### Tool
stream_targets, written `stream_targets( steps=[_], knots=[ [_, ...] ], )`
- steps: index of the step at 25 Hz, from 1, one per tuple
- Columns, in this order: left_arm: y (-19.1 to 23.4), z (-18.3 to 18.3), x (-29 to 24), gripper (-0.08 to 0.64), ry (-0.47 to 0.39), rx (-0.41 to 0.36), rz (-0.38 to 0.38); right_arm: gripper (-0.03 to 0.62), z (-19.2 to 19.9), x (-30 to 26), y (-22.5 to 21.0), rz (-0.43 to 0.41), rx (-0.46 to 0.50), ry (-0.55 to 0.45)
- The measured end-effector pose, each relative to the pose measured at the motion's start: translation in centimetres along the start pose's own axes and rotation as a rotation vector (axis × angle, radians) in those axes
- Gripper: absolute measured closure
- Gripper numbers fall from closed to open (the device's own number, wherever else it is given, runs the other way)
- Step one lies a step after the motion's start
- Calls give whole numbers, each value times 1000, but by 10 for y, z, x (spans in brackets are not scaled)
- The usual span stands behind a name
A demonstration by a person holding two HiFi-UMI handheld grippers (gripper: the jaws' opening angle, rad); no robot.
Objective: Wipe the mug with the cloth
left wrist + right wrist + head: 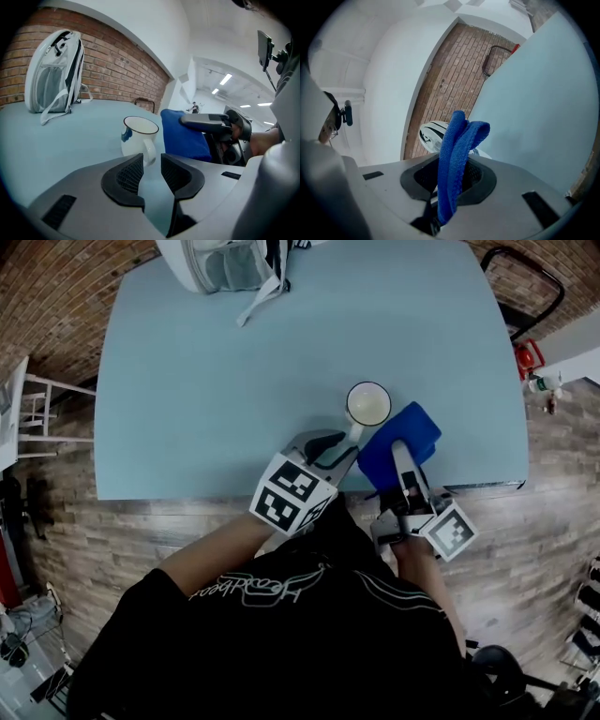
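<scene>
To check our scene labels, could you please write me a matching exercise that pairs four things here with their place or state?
Things:
1. mug
2. cloth
3. backpack
4. left hand-held gripper

Places or states:
A. open, holding nothing
B. at the far edge of the table
C. upright near the table's near edge
D. clamped in the right hand-held gripper

Pairs: 1-C; 2-D; 3-B; 4-A

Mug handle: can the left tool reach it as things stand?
Probably yes. The handle faces the left tool, whose jaws stand apart just before it with nothing between them; the cloth is off to the side.
</scene>
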State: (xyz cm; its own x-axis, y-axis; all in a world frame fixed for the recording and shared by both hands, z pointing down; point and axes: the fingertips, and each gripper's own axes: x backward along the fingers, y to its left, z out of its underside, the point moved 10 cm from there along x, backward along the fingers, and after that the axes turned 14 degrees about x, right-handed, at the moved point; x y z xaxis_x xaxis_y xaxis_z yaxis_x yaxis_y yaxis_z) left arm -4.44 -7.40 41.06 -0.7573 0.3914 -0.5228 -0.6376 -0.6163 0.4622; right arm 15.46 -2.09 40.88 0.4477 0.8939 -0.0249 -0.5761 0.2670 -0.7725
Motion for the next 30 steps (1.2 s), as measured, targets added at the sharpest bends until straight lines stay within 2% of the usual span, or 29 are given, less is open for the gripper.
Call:
stream_targets(
  steps=[7,12,16,21,25,30],
  knots=[
    [6,3,-22,453,53,-14,-7,528,-1,-14,-14,15,-73,-59],
    [7,5,-25,453,59,-18,-27,528,2,-16,-21,45,-56,-37],
    [6,2,-26,454,70,-53,-28,528,3,-21,-27,78,17,29],
    [6,2,-27,459,83,-104,-25,528,2,-34,-28,132,169,172],
    [5,1,-27,460,91,-126,-17,528,0,-37,-34,203,237,282],
    [7,-1,-29,460,100,-146,-9,528,-2,-45,-38,226,300,379]
  ],
)
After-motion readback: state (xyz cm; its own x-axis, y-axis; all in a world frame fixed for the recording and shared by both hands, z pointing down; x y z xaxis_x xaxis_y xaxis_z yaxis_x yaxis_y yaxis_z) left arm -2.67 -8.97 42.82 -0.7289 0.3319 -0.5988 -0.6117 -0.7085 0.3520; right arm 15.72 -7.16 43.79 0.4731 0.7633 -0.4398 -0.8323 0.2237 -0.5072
